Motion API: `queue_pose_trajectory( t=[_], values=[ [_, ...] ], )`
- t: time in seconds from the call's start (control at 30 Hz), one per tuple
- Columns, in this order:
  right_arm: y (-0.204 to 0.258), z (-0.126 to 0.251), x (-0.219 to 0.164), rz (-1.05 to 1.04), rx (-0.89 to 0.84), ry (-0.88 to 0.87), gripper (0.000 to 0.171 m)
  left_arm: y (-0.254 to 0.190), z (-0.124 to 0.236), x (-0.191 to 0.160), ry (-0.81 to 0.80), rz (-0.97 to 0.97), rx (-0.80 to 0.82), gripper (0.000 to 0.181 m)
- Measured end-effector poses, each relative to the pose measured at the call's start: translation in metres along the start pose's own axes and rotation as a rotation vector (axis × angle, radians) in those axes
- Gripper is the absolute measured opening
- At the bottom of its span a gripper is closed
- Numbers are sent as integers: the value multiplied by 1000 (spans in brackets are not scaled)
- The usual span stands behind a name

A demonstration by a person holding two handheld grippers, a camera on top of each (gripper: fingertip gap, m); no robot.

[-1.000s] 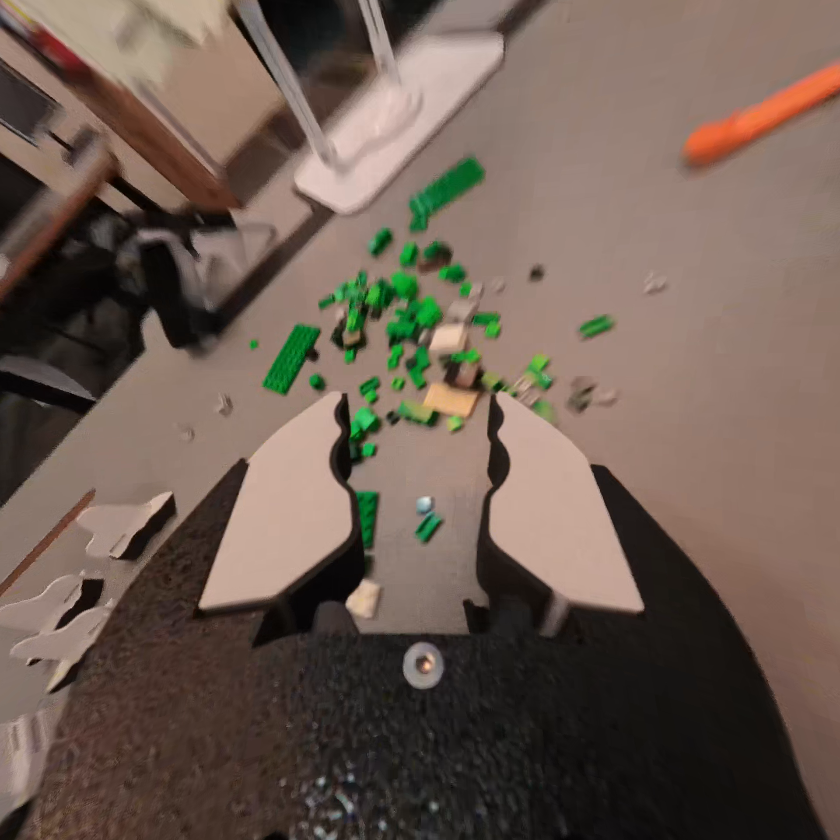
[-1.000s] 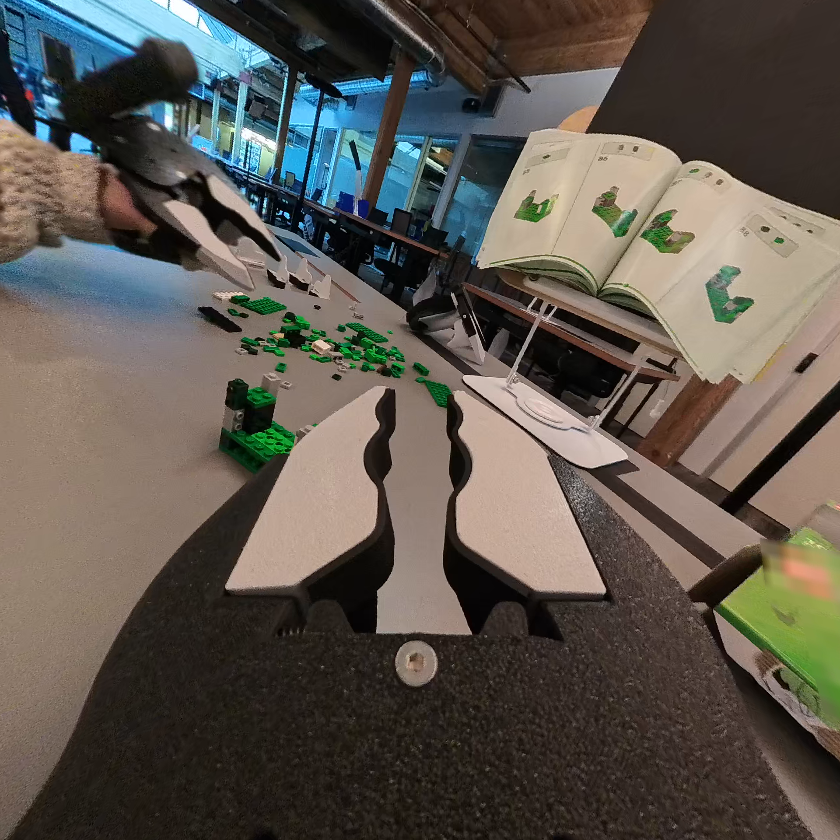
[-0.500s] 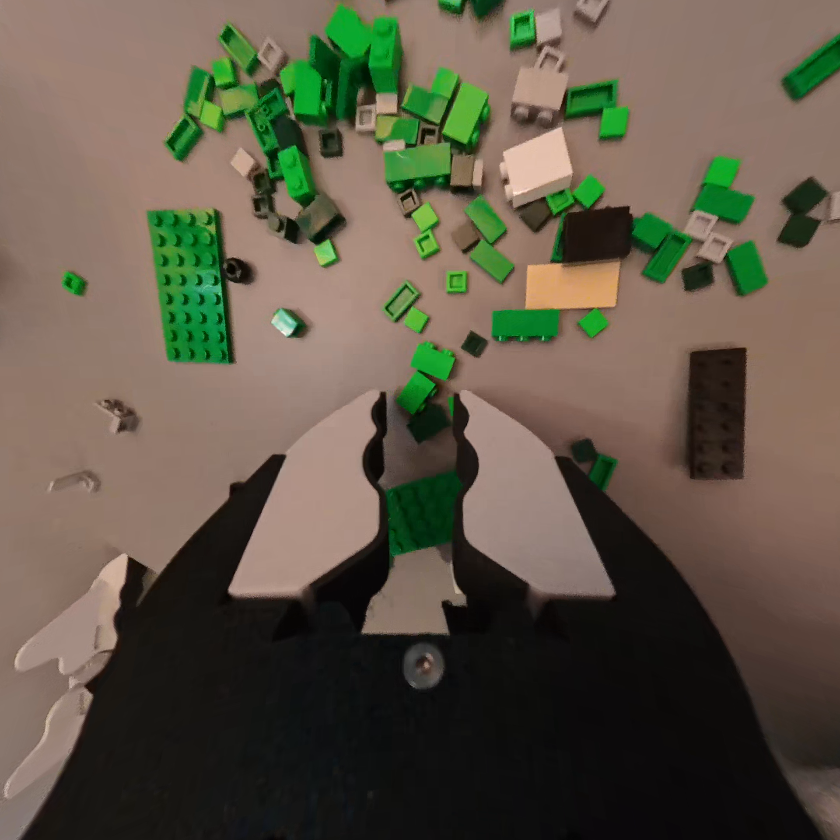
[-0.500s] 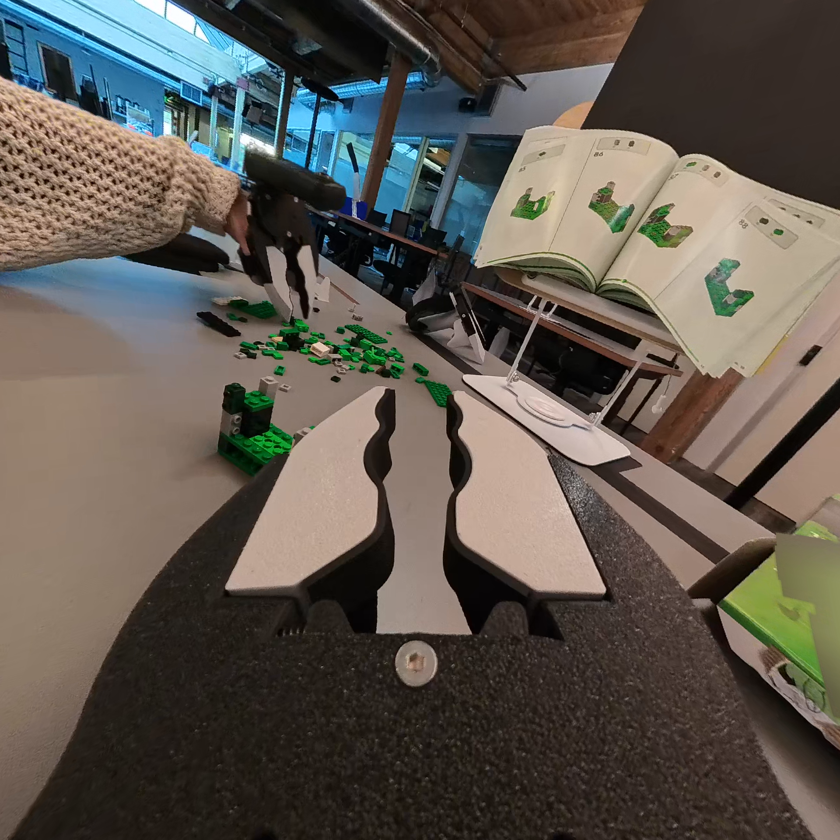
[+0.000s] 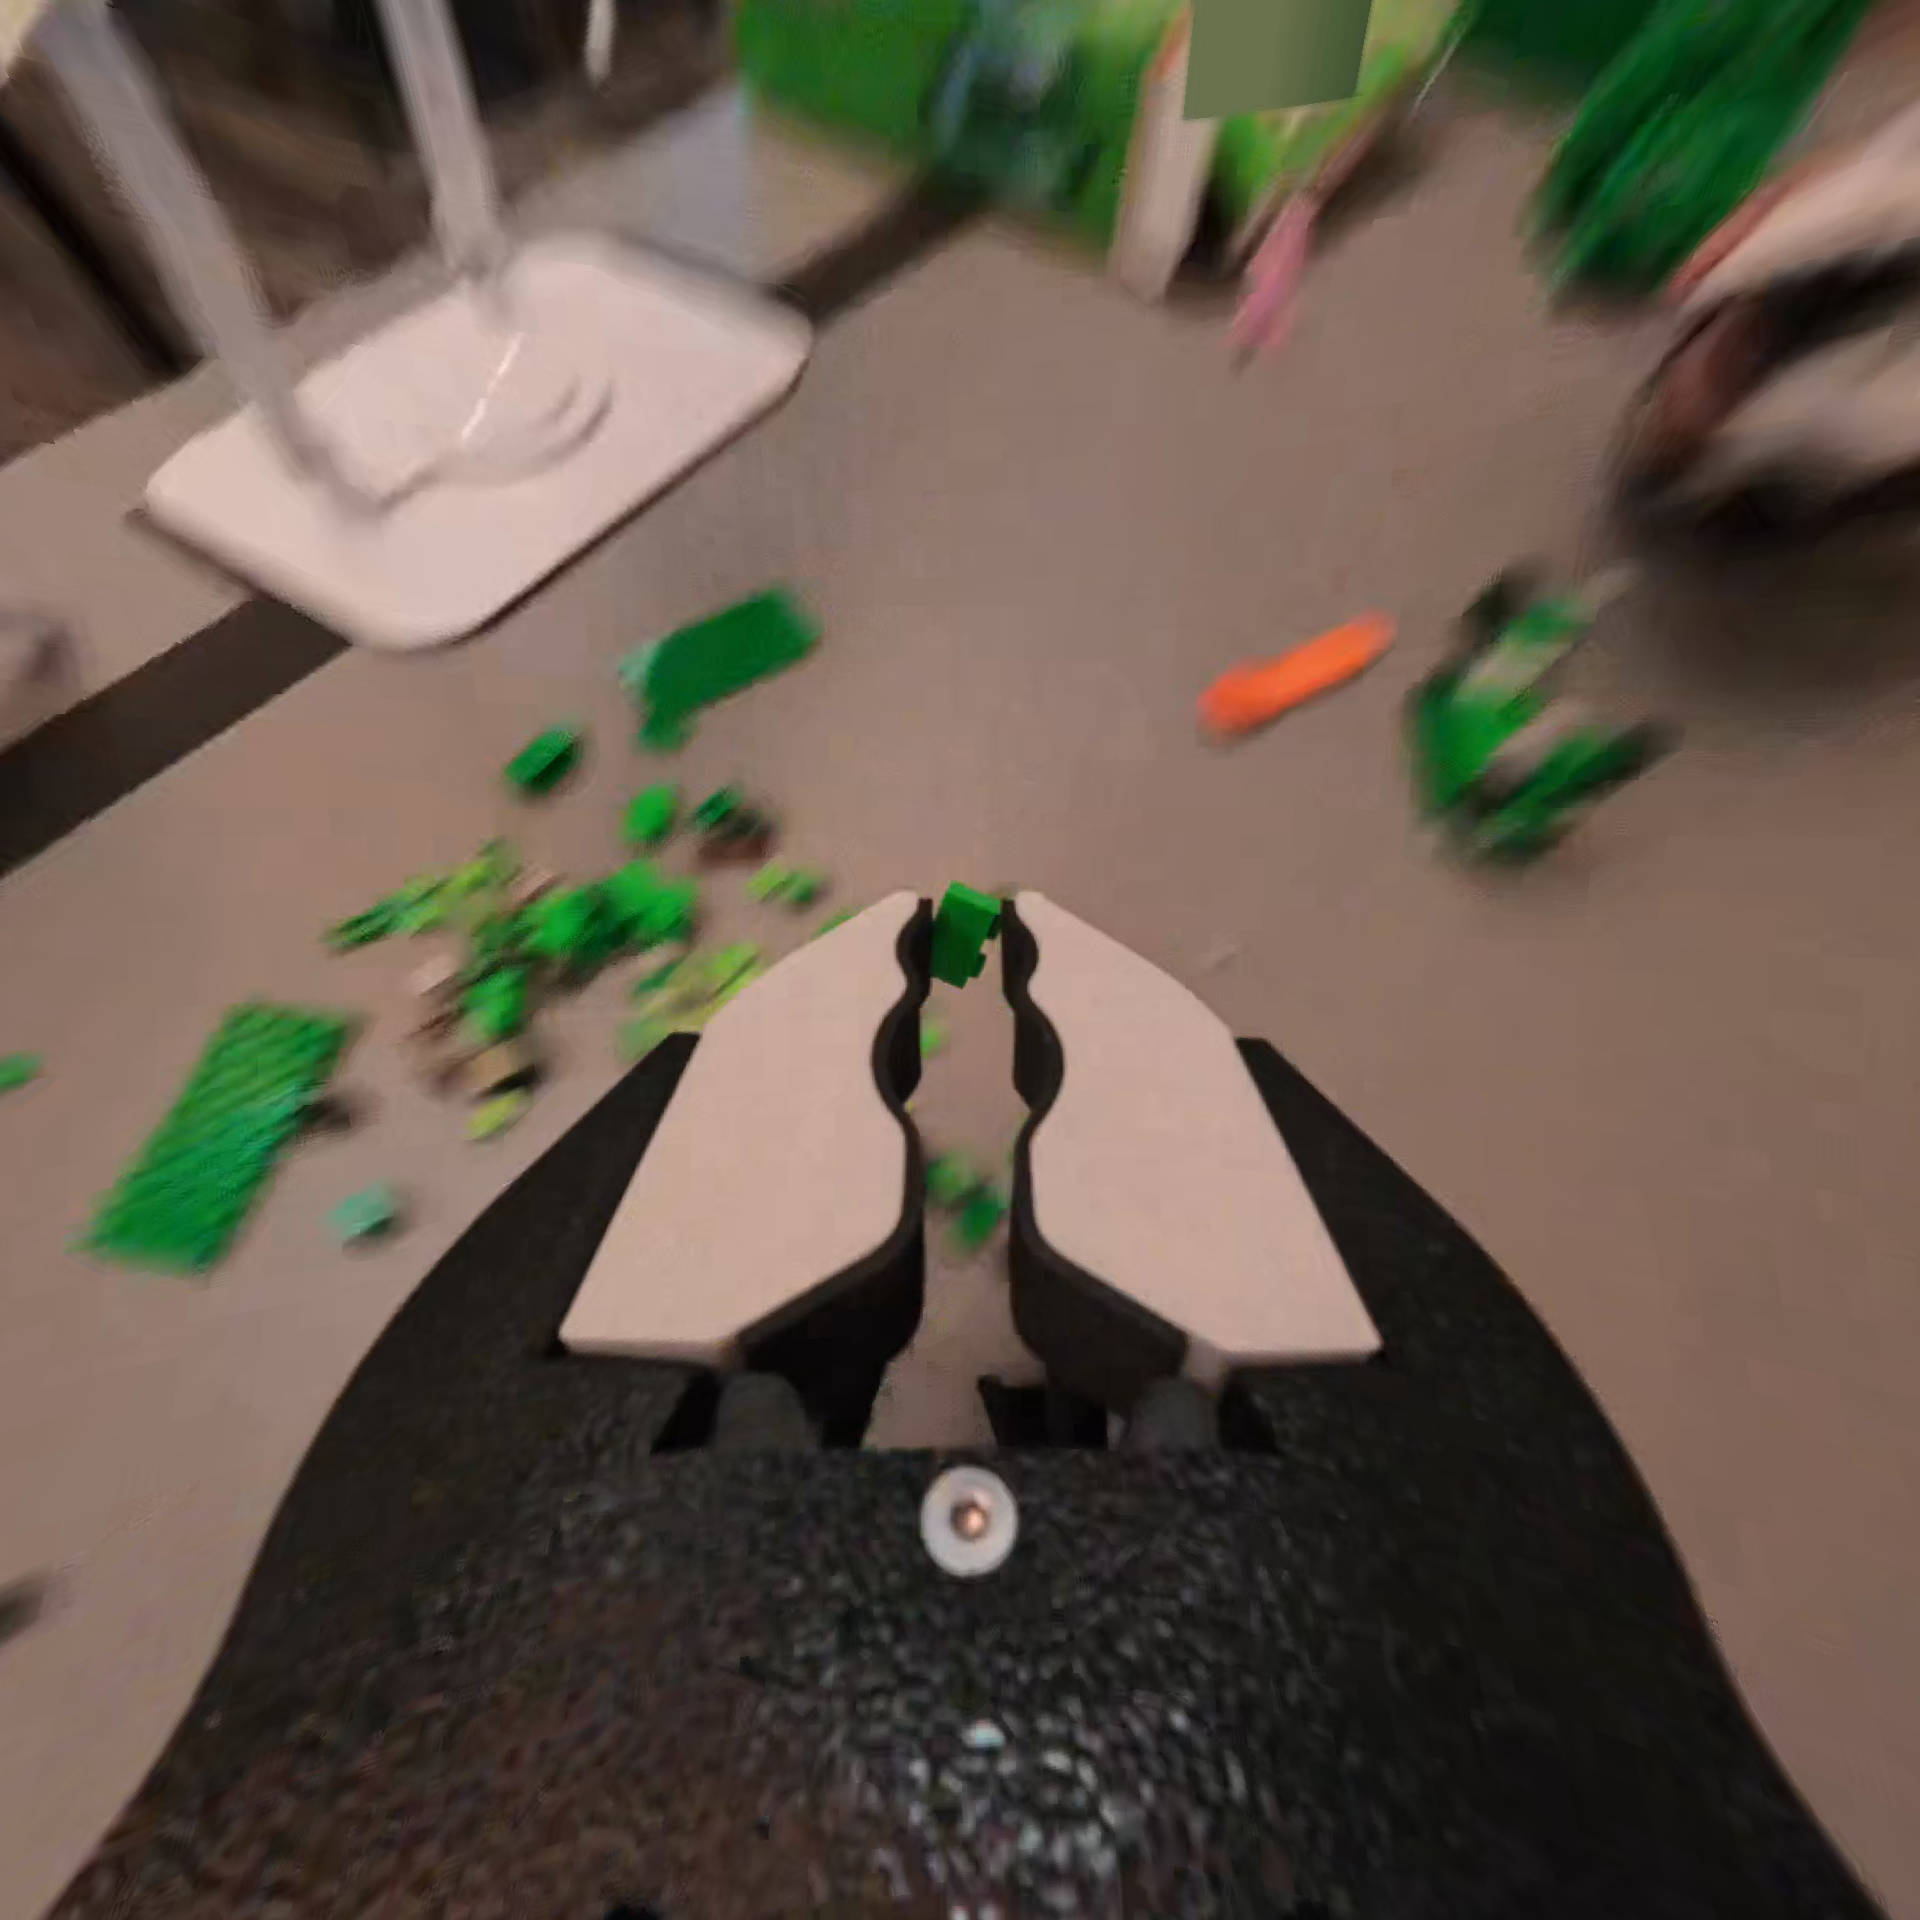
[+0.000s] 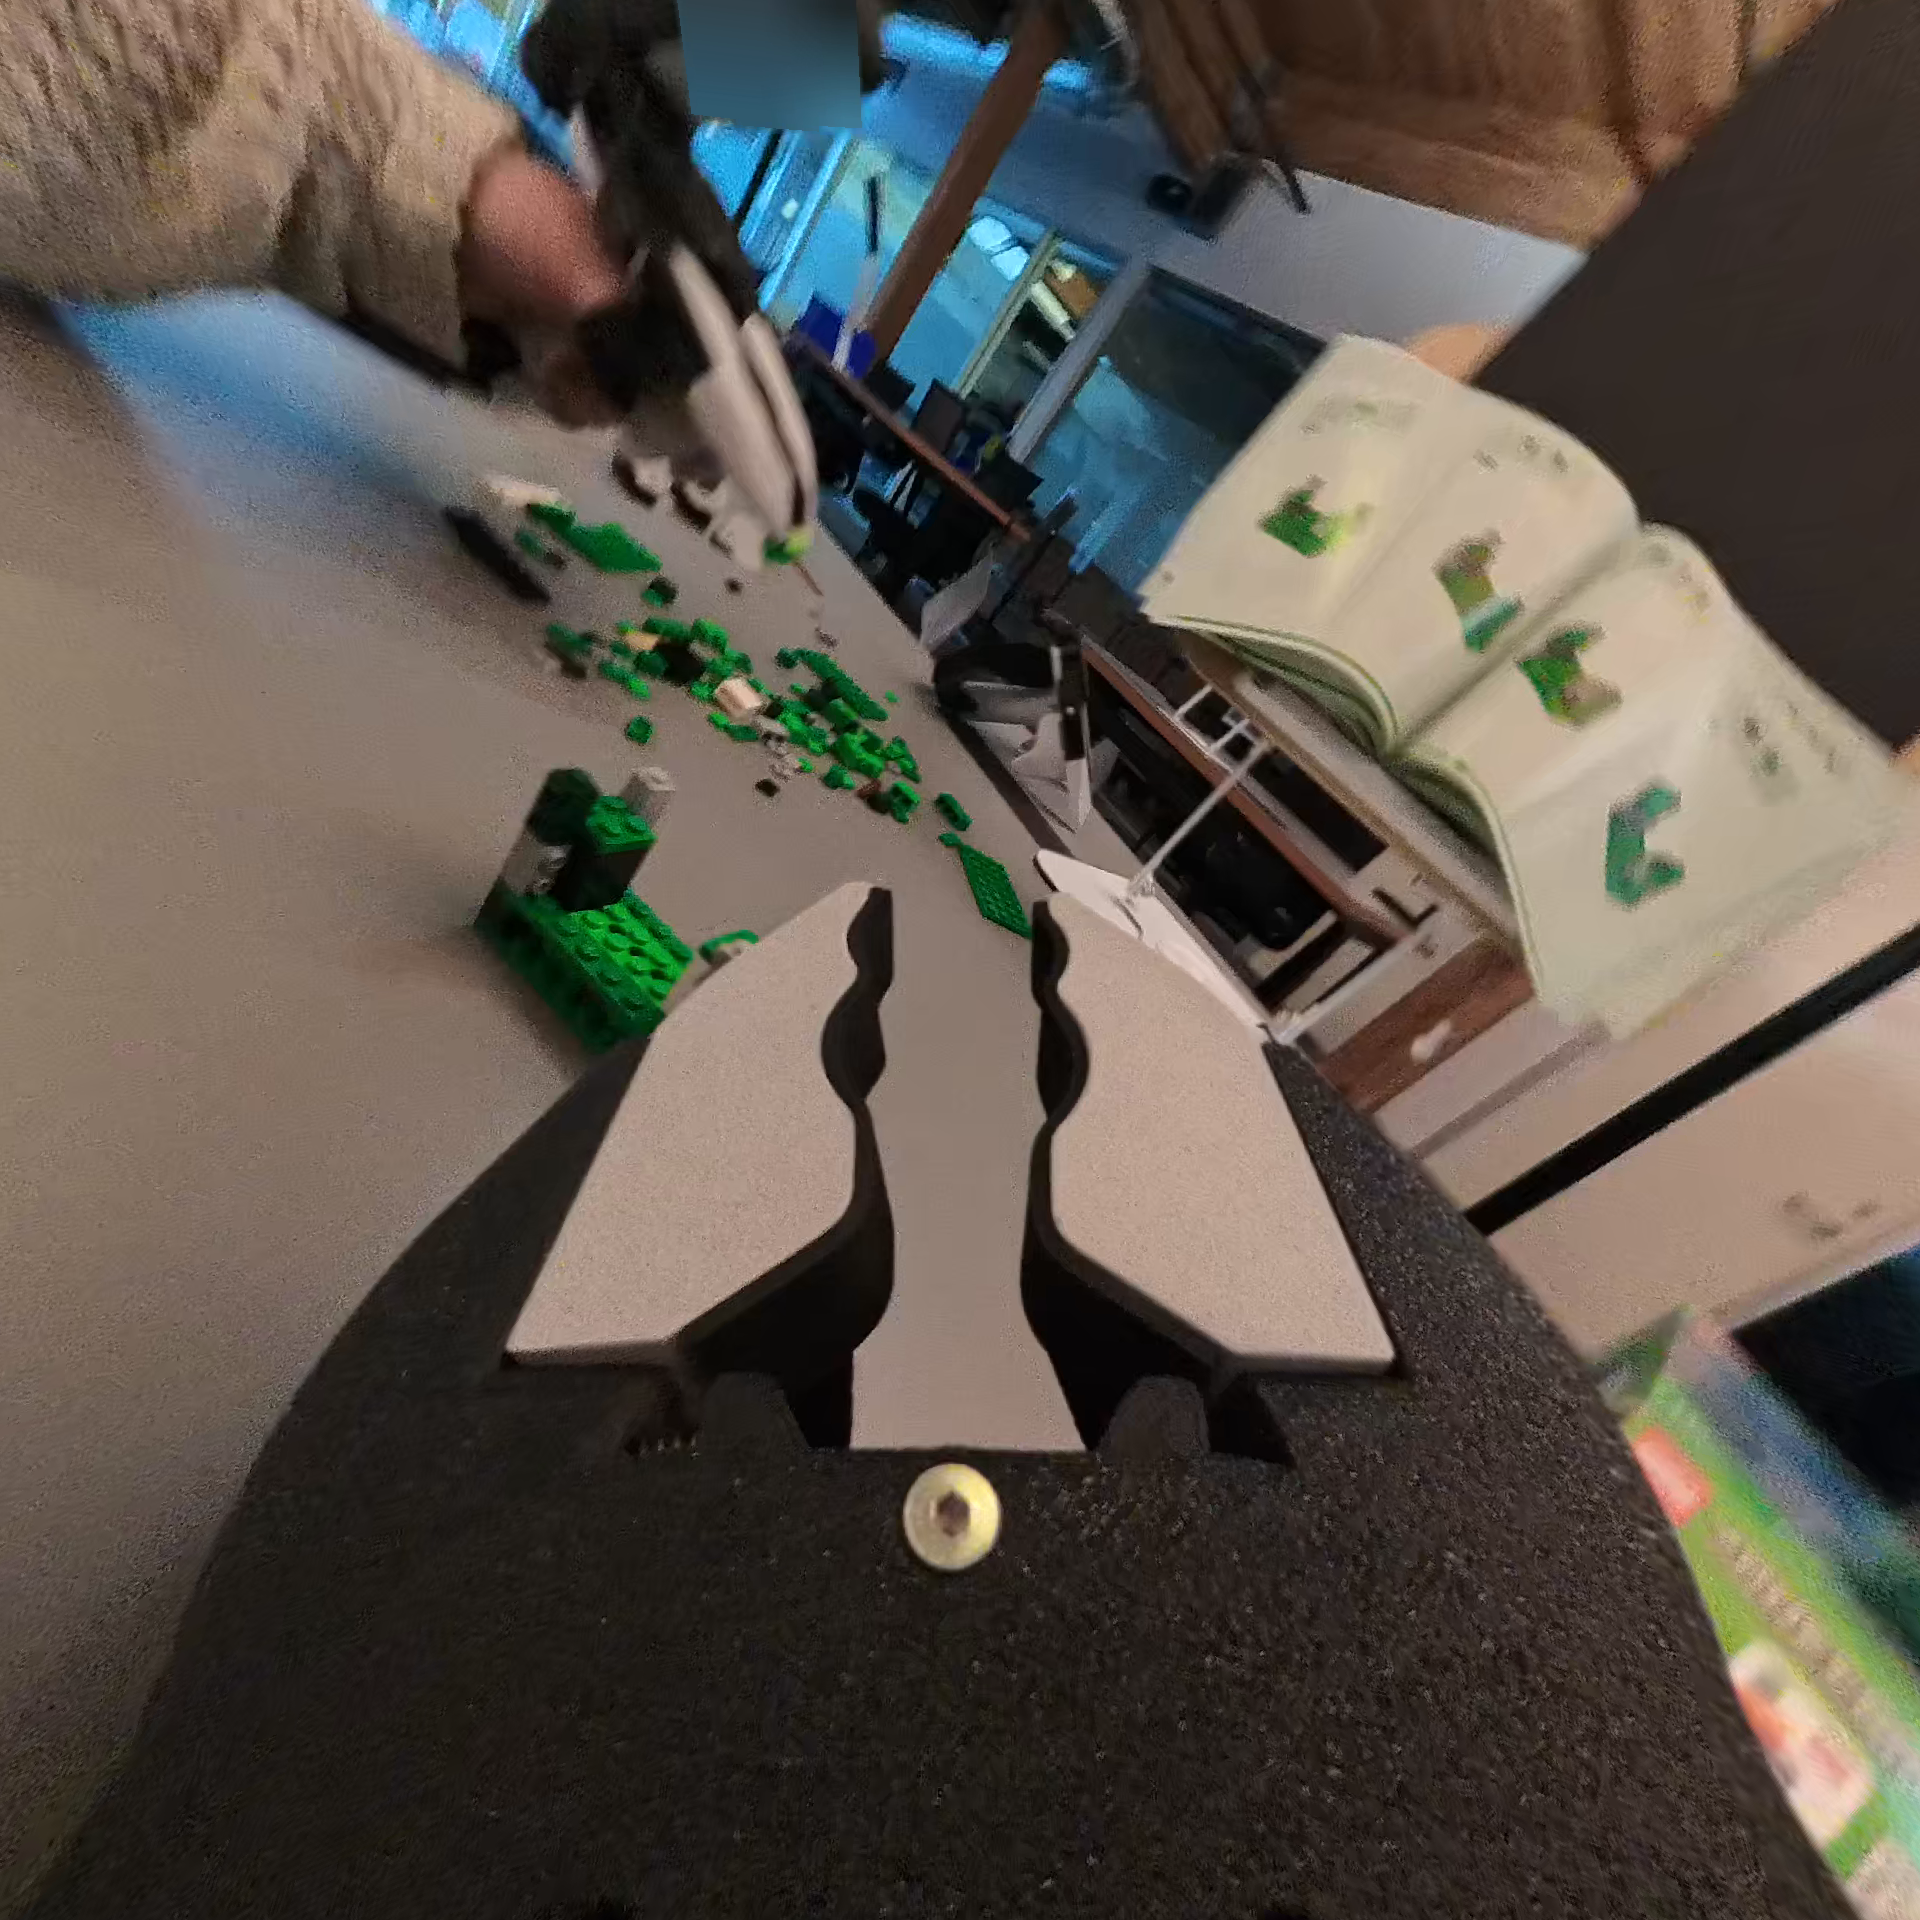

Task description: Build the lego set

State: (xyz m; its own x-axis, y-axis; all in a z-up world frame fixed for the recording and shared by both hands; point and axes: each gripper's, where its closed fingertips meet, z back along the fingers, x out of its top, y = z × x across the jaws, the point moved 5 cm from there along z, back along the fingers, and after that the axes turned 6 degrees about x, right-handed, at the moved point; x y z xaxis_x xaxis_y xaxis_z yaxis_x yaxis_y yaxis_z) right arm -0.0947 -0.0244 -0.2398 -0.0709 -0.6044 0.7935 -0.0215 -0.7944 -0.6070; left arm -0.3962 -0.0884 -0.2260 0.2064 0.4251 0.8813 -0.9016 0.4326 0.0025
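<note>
Brick (image 5: 961, 932) clenched in left tongs (image 5: 964, 914); build (image 5: 1512, 727) lies ahead-right of it, nearer the released right tongs (image 6: 961, 914).

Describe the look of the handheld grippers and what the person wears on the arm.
Both the left gripper and the right gripper have a rough, speckled black body, two flat pale grey fingers with wavy black inner edges, and one silver screw at the base. No cables show. The sleeve is a chunky beige knit.
</note>
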Motion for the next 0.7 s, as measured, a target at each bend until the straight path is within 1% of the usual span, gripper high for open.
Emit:
queue_pose_trajectory(
  t=[0.03, 0.13, 0.23, 0.3, 0.4, 0.47, 0.53, 0.63, 0.7],
  values=[
    [7, -7, 8, 79, 20, 12, 28, -23, 0, 11, -95, 82, -74, 12],
    [28, -24, 44, 330, 45, -55, 29, -79, -3, 30, -251, 318, -281, 12],
    [39, -39, 74, 489, 46, -82, 35, -113, -6, 38, -339, 577, -494, 12],
    [38, -42, 85, 538, 48, -100, 38, -127, -10, 38, -370, 693, -577, 12],
    [24, -30, 94, 632, 55, -119, 38, -142, -13, 38, -396, 761, -622, 12],
    [20, -14, 96, 597, 139, -135, 33, -149, -13, 38, -412, 765, -610, 12],
    [21, -2, 92, 508, 232, -90, 31, -156, -13, 39, -437, 789, -610, 12],
    [28, 7, 89, 388, 274, -87, 33, -168, -16, 37, -460, 842, -627, 12],
    [36, 7, 87, 360, 295, -84, 35, -178, -22, 33, -441, 872, -656, 12]
  ],
)
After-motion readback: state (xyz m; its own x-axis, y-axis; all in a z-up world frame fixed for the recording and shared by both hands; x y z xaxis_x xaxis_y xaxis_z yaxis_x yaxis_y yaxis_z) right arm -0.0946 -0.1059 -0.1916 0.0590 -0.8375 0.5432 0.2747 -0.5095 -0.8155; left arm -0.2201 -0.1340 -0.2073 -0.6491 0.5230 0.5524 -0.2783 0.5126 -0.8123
